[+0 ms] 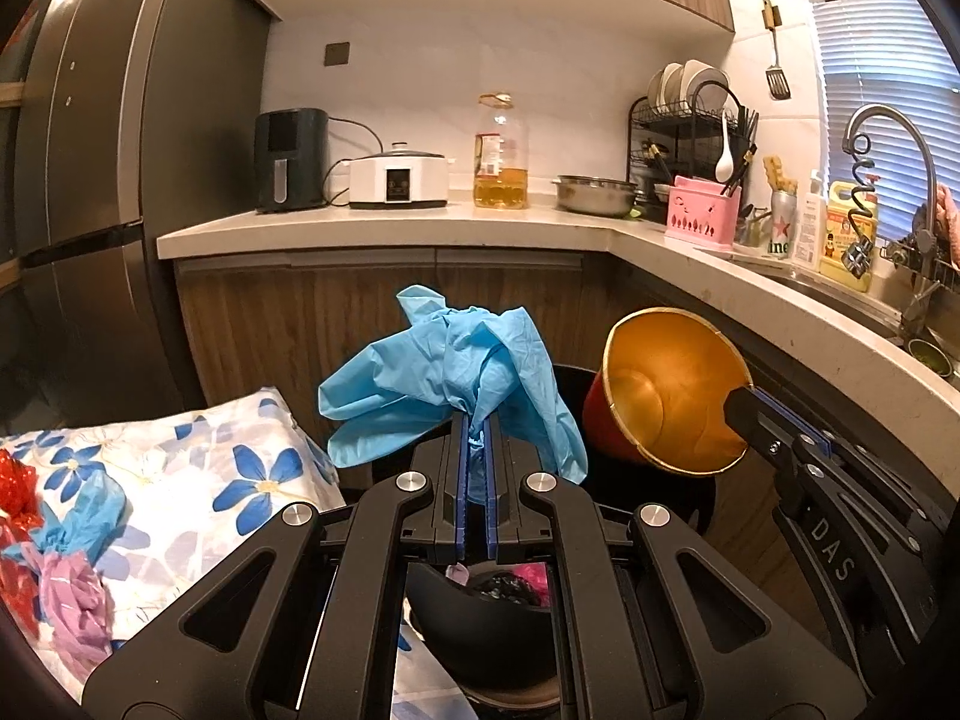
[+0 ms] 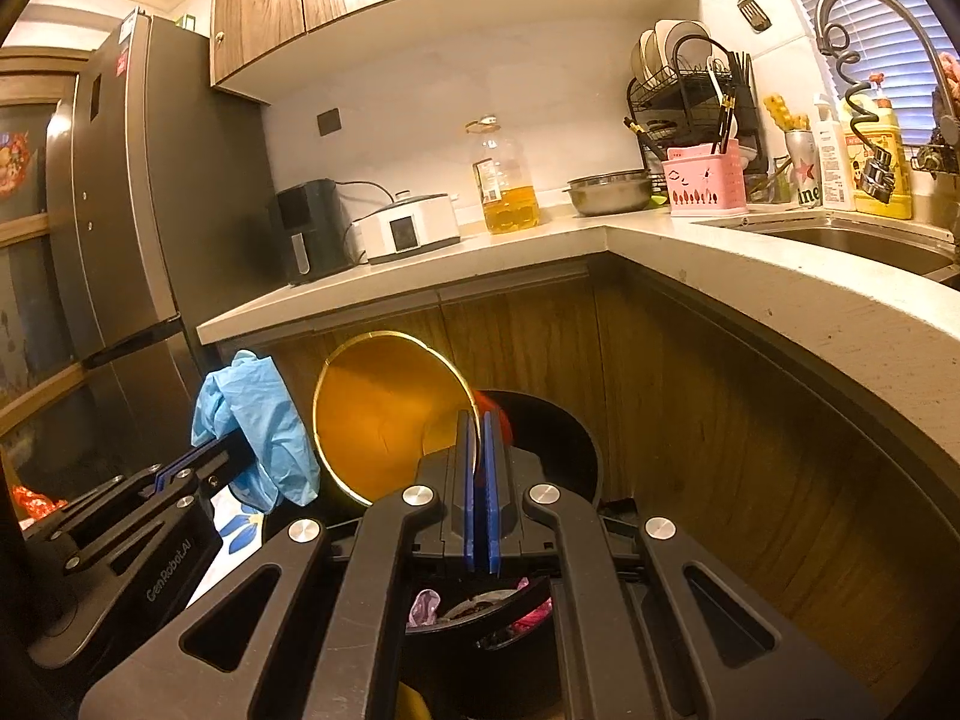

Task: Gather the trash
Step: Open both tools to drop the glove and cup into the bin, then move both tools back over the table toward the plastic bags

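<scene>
The left tool (image 1: 477,438) is clenched on a crumpled blue glove (image 1: 450,372); the right tool (image 2: 478,450) grips a gold-lined cup (image 2: 384,414) by its rim, both above the black bin (image 2: 564,444).

You are working in a home kitchen. A pale L-shaped countertop (image 2: 690,252) is running above wood-grain cabinets, carrying an air fryer (image 1: 291,159), a white cooker (image 1: 399,177), a cooking-oil bottle (image 1: 500,153) and a dish rack (image 1: 690,120) holding plates. A sink with a spring faucet (image 2: 864,78) is sitting under window blinds, and a tall refrigerator (image 2: 138,210) is standing at the left.
</scene>
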The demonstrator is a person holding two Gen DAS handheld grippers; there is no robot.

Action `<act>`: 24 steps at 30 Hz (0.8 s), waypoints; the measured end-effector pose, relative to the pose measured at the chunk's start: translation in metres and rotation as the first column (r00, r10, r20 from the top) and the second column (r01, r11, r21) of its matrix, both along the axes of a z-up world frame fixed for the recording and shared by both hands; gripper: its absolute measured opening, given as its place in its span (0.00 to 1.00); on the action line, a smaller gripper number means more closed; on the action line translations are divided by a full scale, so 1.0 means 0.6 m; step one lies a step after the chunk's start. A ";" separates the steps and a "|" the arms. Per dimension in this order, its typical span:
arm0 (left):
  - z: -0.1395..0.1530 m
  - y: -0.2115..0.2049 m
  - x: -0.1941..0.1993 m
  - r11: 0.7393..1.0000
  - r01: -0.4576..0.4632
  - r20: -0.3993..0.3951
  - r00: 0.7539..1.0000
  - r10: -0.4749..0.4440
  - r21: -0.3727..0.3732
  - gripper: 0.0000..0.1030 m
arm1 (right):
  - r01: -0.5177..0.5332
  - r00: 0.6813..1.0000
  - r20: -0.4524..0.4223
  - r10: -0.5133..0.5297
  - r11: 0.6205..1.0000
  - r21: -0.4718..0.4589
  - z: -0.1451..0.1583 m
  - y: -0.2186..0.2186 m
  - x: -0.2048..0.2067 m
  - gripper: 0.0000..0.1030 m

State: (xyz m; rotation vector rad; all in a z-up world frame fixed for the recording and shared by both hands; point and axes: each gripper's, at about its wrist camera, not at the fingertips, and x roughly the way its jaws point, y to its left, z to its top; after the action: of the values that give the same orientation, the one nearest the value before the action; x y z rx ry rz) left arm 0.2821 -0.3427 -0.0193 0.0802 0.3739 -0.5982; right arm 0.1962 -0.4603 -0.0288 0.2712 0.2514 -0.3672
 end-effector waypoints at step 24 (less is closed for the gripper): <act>-0.010 0.098 -0.044 0.993 -0.103 -0.016 0.995 0.102 -0.060 0.77 | -0.005 1.000 -0.005 0.005 1.000 0.004 -0.001 0.035 -0.062 0.67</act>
State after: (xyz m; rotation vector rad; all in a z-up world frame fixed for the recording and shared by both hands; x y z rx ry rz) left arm 0.2556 -0.2839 -0.0253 -0.0015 0.3702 -0.5083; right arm 0.1591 -0.4395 -0.0297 0.2740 0.2578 -0.3629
